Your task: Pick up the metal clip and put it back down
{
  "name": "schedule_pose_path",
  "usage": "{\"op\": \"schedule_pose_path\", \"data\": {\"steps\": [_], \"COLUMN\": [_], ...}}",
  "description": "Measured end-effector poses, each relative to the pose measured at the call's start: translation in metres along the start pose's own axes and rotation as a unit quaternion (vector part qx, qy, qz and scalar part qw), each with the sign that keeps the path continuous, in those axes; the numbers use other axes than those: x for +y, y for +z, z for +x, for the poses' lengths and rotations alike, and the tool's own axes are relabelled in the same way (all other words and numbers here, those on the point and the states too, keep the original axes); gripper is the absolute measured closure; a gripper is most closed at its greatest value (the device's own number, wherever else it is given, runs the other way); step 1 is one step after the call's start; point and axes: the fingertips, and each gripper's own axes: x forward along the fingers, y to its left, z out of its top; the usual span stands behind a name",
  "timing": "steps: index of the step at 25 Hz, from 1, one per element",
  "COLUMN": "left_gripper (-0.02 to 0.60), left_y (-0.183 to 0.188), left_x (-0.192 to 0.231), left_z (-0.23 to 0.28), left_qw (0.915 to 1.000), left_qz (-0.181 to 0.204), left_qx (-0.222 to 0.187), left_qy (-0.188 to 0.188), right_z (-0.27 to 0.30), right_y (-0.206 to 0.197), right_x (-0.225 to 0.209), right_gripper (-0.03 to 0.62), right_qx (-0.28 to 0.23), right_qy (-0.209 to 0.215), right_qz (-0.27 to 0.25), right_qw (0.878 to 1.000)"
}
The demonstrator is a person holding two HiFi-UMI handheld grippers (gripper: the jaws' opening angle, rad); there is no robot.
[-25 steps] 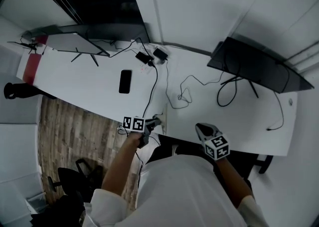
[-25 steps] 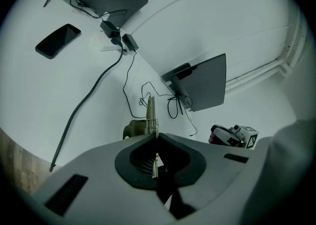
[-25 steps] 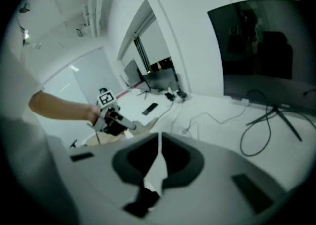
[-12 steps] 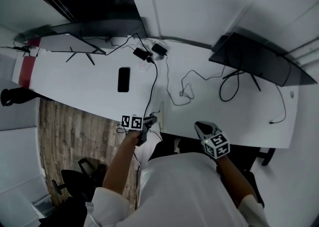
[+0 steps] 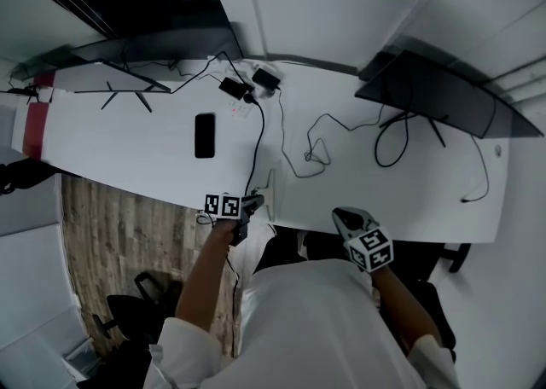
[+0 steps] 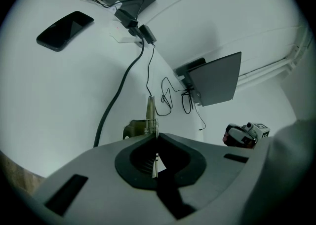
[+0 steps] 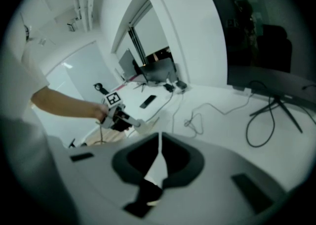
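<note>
White shirt (image 5: 316, 319) — short sleeves (image 5: 171, 343)

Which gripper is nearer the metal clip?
Left. The left gripper is shut on the metal clip at the desk edge; the right gripper hangs off to its right, apart.

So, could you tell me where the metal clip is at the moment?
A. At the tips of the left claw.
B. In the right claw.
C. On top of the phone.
A: the left gripper view shows the clip upright, pinched at the shut tips of the left claw. The right claw is shut with nothing in it, and the phone lies bare.
</note>
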Motion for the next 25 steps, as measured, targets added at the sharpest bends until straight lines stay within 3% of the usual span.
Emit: {"op": "schedule_pose_path", "data": {"steps": [25], "left_gripper": [0.548], "left_y": [-0.01], "left_x": [0.04], "left_z": [0.022], "left_qw": [0.9992], "left_qz": [0.001], "left_qx": [0.037], "left_qy": [-0.014], "right_z": [0.006], "right_y": [-0.025], "right_x": [0.016], "right_gripper": [0.556], "right_qx": [0.021], "right_qy": [-0.031], "right_qz": [0.034], "right_qw": [0.999]}}
